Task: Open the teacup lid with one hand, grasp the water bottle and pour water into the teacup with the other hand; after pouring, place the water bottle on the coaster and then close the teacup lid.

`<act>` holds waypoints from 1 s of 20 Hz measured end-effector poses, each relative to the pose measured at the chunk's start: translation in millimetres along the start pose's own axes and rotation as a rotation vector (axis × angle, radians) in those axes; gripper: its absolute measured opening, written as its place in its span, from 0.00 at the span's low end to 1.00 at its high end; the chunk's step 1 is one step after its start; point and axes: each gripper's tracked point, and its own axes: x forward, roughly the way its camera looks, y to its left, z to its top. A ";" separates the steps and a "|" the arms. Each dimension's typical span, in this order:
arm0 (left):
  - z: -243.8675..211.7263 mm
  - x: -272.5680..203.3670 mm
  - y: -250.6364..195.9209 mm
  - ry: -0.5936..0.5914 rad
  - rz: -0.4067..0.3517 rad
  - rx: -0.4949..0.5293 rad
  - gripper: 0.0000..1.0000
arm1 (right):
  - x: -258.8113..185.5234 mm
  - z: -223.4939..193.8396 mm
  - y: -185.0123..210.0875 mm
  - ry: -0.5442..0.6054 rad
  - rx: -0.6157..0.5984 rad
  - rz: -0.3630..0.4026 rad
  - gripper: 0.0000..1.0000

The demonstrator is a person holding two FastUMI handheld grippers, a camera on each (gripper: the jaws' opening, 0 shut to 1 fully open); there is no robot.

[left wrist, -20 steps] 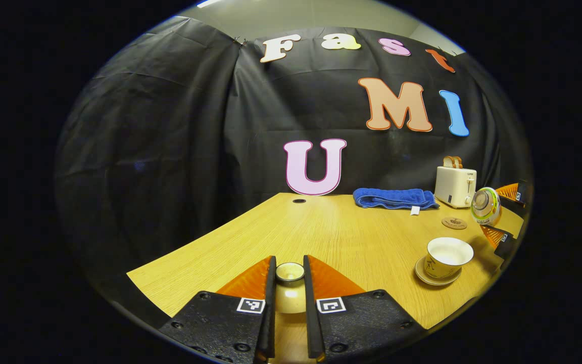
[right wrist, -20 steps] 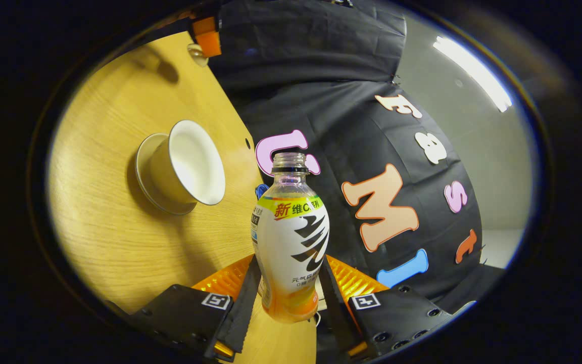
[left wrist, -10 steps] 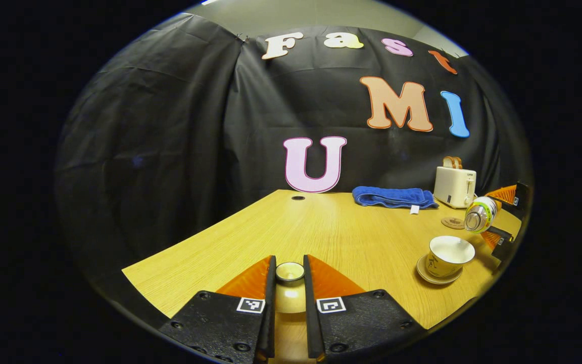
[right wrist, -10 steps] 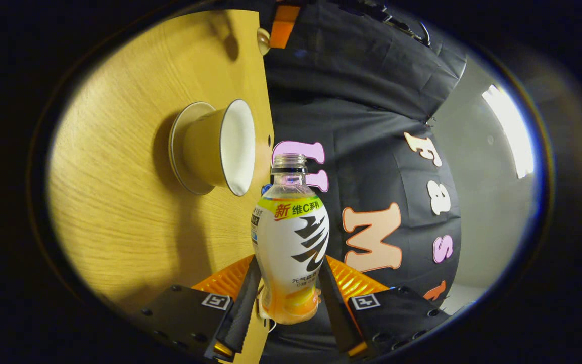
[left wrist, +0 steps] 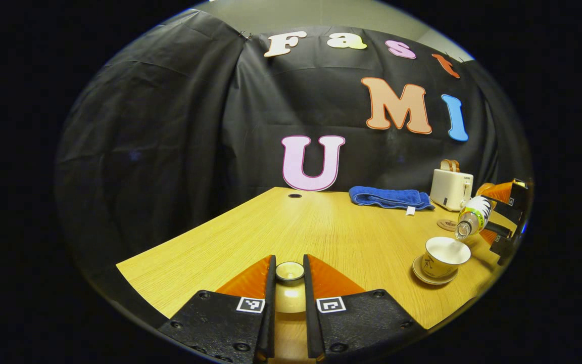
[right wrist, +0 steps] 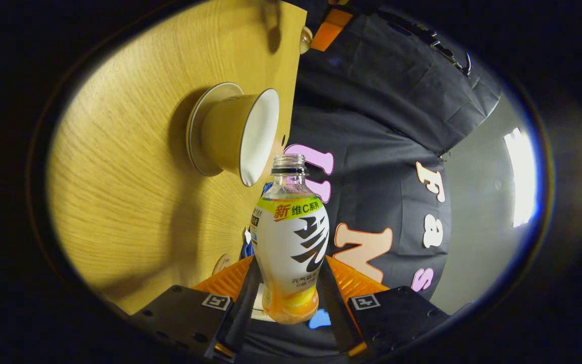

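The right gripper point(right wrist: 285, 283) has its jaws pinching the water bottle point(right wrist: 291, 237), tipped so its mouth hangs just above the teacup point(left wrist: 442, 255) for pouring. The left gripper point(left wrist: 289, 288) pinches the lid point(left wrist: 289, 273) well apart from the teacup, above the bench point(left wrist: 321, 237), leaving the teacup open.

uncapped water bottle point(right wrist: 291, 237) tipped, mouth over open teacup point(left wrist: 442, 257) on saucer; lid point(left wrist: 289, 273) held apart.

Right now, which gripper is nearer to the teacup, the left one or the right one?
Right. The right gripper holds the water bottle tipped with its mouth just over the teacup. The left gripper, clamped on the lid, is well off across the table.
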 end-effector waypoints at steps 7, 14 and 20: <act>-1.7 1.9 -2.7 0.002 -0.026 -0.025 0.23 | 2.4 2.4 -8.4 -0.023 -0.138 0.014 0.71; -1.5 4.5 -1.5 0.004 -0.032 -0.040 0.23 | 3.3 8.4 -16.8 -0.048 -0.279 -0.007 0.71; 1.7 4.1 -2.0 0.000 -0.035 -0.046 0.23 | 6.2 11.3 -22.9 -0.087 -0.361 -0.023 0.71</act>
